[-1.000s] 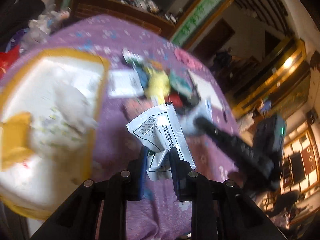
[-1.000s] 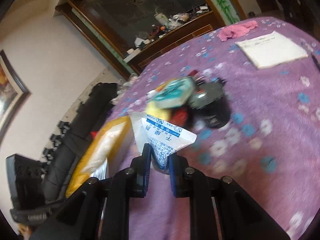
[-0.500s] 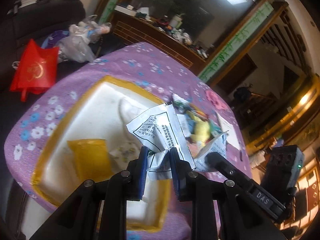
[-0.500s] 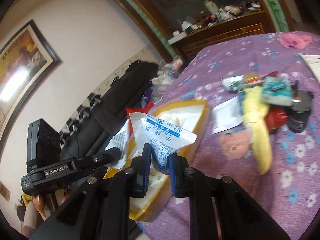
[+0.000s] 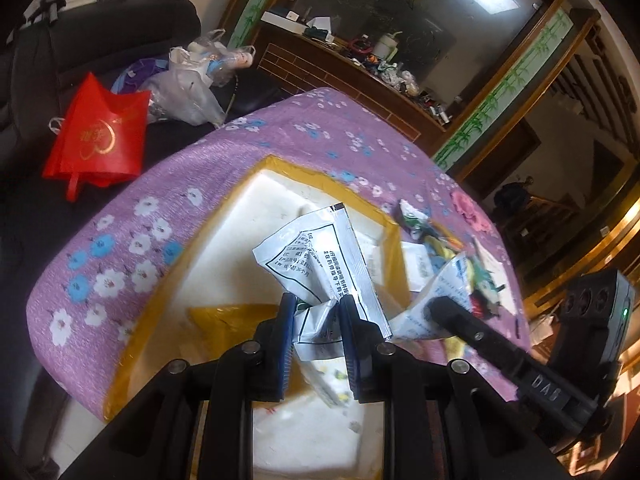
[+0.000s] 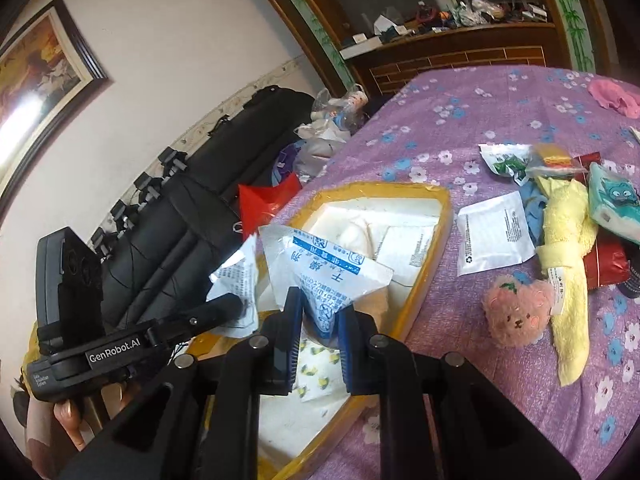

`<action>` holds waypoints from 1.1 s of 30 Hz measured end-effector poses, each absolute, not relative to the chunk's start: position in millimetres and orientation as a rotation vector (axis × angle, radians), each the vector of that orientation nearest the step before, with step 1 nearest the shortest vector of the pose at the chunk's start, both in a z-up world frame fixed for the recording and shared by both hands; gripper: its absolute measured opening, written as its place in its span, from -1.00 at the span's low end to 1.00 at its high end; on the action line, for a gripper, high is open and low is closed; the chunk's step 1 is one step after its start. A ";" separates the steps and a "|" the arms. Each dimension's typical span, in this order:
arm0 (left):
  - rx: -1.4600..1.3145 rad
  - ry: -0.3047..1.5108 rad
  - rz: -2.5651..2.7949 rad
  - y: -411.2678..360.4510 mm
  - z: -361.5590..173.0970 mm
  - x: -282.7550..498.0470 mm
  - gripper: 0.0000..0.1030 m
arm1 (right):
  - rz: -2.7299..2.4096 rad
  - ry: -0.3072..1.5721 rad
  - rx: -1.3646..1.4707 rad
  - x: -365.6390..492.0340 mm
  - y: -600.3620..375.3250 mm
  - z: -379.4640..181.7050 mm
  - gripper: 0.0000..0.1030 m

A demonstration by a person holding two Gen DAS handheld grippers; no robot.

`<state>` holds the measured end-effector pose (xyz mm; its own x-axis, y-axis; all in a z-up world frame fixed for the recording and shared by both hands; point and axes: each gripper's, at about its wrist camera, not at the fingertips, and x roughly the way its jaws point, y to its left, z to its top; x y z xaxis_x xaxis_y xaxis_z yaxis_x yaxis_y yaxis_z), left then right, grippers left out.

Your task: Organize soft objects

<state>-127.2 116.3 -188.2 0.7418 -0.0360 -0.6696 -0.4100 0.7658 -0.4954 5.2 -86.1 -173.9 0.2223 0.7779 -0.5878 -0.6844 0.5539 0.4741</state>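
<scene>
My left hand-held gripper (image 5: 316, 320) is clamped on a crumpled white sachet (image 5: 320, 256), held above the yellow-rimmed foam box (image 5: 256, 200). My right hand-held gripper (image 6: 318, 320) pinches a blue-print sachet (image 6: 320, 268), also over the box (image 6: 440, 216), w/ the two tools side by side. Box sits on the purple floral counter (image 6: 480, 128). Outside it, to the right: flat white packet (image 6: 494, 236), pink plush (image 6: 516, 312), yellow towel (image 6: 568, 264), tissue pack (image 6: 614, 204).
</scene>
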 end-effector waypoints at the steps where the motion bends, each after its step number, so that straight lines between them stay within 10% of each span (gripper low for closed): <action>1: -0.682 0.715 0.231 119.3 -189.6 -127.7 -0.57 | 1.007 0.895 0.125 7.9 -84.7 -175.1 -0.69; 14: -0.617 0.820 0.226 126.5 -204.7 -98.5 -0.52 | 0.988 0.973 0.059 26.3 -45.2 -193.2 -0.66; 17: -0.629 0.854 0.165 123.2 -214.4 -95.5 0.01 | 0.979 0.968 0.088 26.8 -54.4 -197.5 -0.59; 20: -0.631 0.775 0.196 117.7 -204.0 -112.4 0.51 | 0.993 0.933 0.113 19.0 -73.8 -191.1 -0.12; 33: -0.375 0.805 0.173 -3.3 -181.7 -106.1 0.59 | 0.845 0.907 0.106 4.4 -188.9 -196.7 0.20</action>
